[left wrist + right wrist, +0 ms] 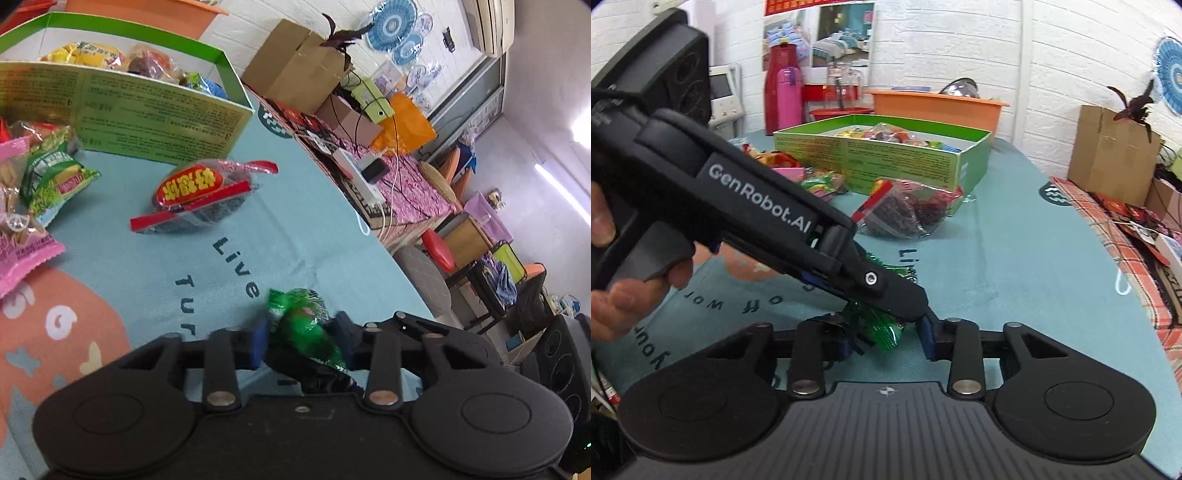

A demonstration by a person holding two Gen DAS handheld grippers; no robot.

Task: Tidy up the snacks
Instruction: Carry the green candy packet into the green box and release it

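A small green snack packet [306,325] sits between the blue pads of my left gripper [301,338], which is shut on it just above the teal cloth. In the right wrist view the same packet [882,330] lies between the spread fingers of my right gripper [886,338], which is open around it; the left gripper's body [757,206] crosses in front. A green open box [162,118] holding several snacks stands at the far left, also in the right wrist view [905,162]. A red-labelled dark snack bag [199,195] lies before the box.
Loose packets, green [55,181] and pink [22,254], lie at the left. The round table's edge [369,236] curves to the right, with a cluttered side table [388,177] and cardboard box [1108,151] beyond. An orange tub [938,107] stands behind the green box.
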